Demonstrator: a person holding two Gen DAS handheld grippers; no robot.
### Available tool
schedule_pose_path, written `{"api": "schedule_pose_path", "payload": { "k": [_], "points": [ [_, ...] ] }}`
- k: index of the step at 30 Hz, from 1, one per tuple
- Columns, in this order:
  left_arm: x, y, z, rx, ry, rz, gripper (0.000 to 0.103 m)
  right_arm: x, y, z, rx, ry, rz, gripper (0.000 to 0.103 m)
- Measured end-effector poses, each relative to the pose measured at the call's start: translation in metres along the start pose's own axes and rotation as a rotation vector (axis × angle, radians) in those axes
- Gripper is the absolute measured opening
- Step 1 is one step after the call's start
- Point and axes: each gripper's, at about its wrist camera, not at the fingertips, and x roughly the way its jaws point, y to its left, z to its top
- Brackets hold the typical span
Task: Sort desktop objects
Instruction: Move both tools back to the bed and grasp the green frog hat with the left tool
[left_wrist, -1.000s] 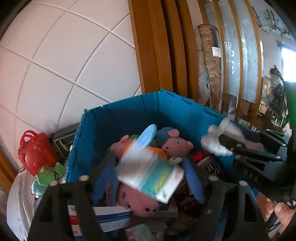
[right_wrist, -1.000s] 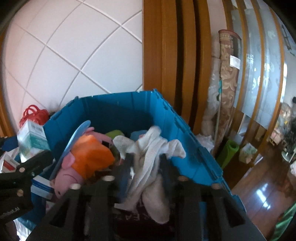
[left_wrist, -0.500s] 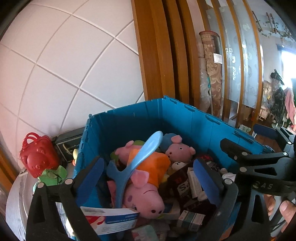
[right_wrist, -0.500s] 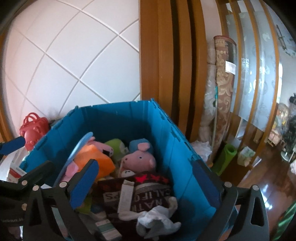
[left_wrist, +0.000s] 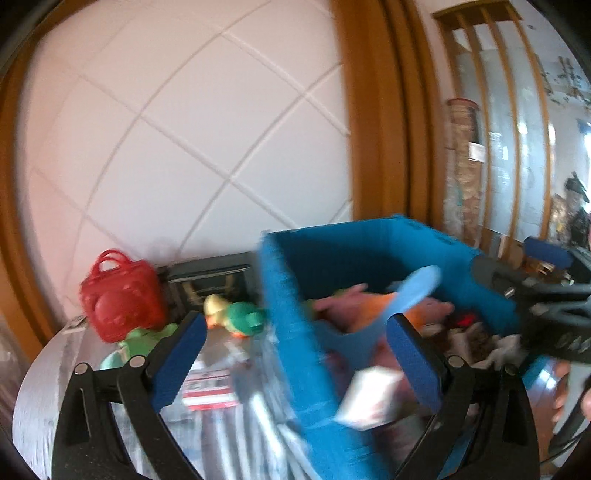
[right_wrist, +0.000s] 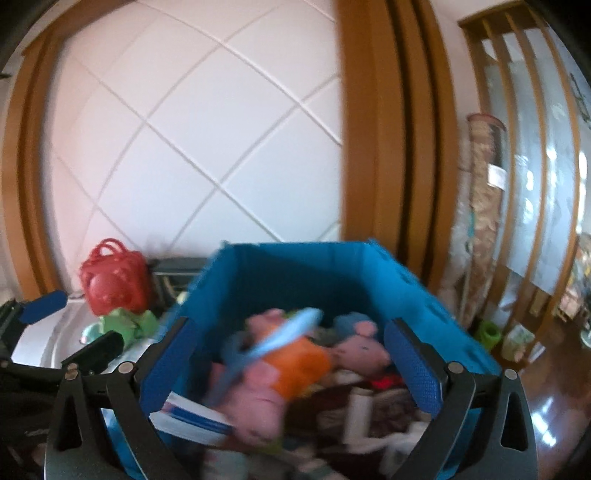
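Blue crate (right_wrist: 295, 273) filled the center of your R view, packed w/ toys. Your R gripper (right_wrist: 291, 369) hung over it, fingers spread wide, nothing between them. Your L gripper (left_wrist: 295, 365) straddled the crate's near wall, fingers just as wide, empty too. Red toy basket (left_wrist: 120, 295) sat at 9 o'clock of the crate on the table (left_wrist: 48, 369), green duck (left_wrist: 240, 315) just beside the crate wall. Basket looked stiff, light plastic; I'd grab its handle. Duck's prob. smooth, slippery; pinch across the body.

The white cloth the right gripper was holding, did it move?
Yes. The gripper is open now, and the cloth lies in the blue bin.
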Motion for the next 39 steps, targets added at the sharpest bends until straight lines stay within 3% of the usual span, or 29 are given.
{"api": "schedule_pose_path", "payload": {
  "k": [10,18,28,34,39],
  "points": [
    [0.027,0.179,-0.057,-0.053,0.144,0.131,0.099,0.025,0.159,0.016,-0.037,0.004,0.122,0.103],
    [0.076,0.294,-0.105,-0.129,0.311,0.227,0.099,0.105,0.245,-0.010,-0.015,0.176,0.157,0.103],
    [0.186,0.347,-0.127,-0.259,0.438,0.213,0.099,0.230,0.264,-0.049,-0.056,0.401,0.082,0.103],
    [0.298,0.362,-0.129,-0.321,0.530,0.206,0.099,0.331,0.253,-0.078,-0.023,0.520,0.049,0.103],
    [0.380,0.363,-0.138,-0.306,0.588,0.247,0.099,0.415,0.246,-0.109,-0.033,0.597,0.002,0.103]
  ]
}}
